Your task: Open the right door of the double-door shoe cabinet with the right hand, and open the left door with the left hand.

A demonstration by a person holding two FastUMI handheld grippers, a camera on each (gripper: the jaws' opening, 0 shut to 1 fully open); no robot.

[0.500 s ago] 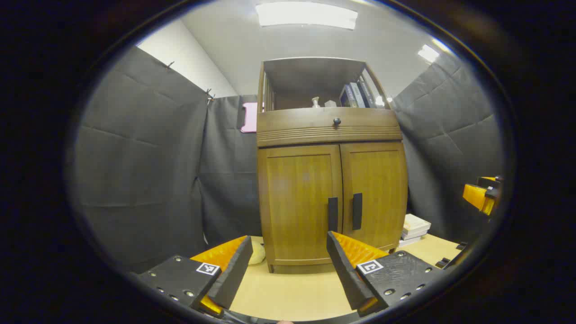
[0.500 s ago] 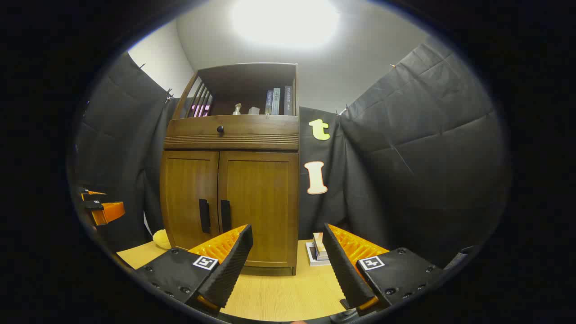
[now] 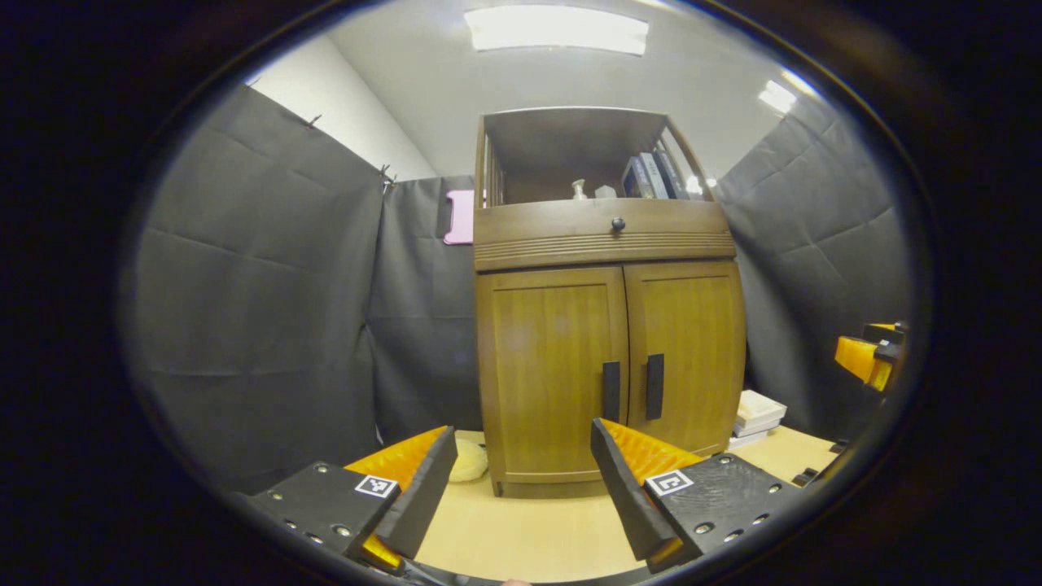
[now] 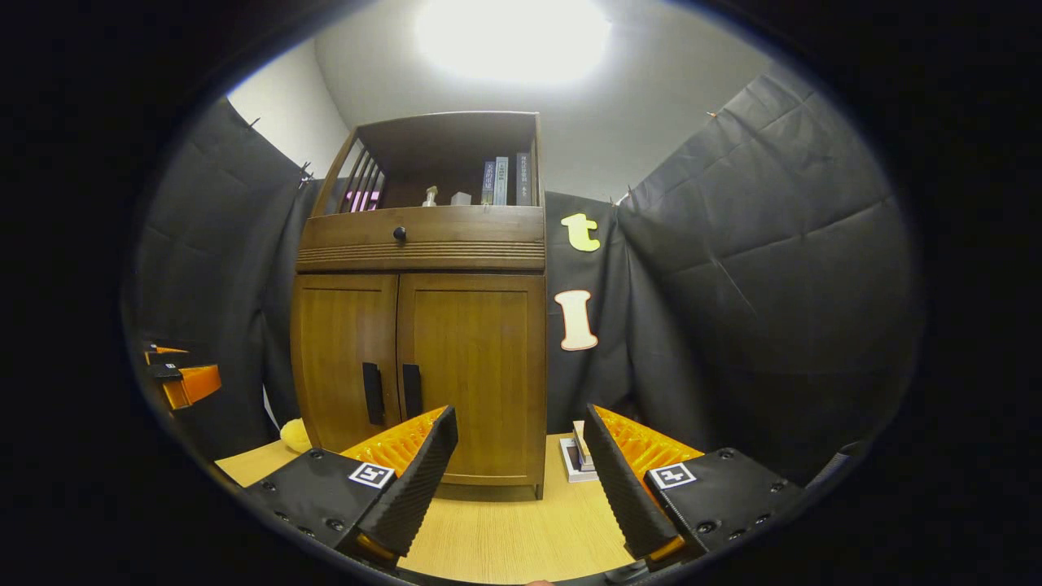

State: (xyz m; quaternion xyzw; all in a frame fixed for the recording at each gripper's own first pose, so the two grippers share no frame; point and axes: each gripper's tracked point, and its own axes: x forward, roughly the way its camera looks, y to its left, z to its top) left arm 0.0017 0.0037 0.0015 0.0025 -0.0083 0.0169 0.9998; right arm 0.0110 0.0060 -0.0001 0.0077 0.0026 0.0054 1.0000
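Standing upright on the light wooden counter [image 3: 529,537]: the double-door shoe cabinet [image 3: 606,325], both doors shut. Left door [image 3: 553,374] and right door [image 3: 688,358] meeting at the middle seam, each with a dark vertical handle just beside it, left handle [image 3: 610,391], right handle [image 3: 654,387]. Above the doors, a drawer front with a small dark knob [image 3: 618,223]; above that, an open shelf with books [image 3: 651,173] at its right end.

Going left to right in the left gripper view: dark cloth wall, a pale yellow soft thing [image 3: 470,461] on the counter at the cabinet's left foot, the cabinet itself, a stack of books [image 3: 757,411] on the counter at its right side, then the other gripper at the far right edge. Left gripper [image 3: 521,480] hanging well apart from the cabinet, fingers [image 3: 423,488] spread wide, gripping nothing, aimed about at the left door.

In the right gripper view: the other gripper at the far left edge, cabinet left of centre, handles side by side, the book stack low on the counter to its right. Right gripper [image 4: 521,480] well short of the doors too, fingers [image 4: 415,484] wide apart, nothing between them.
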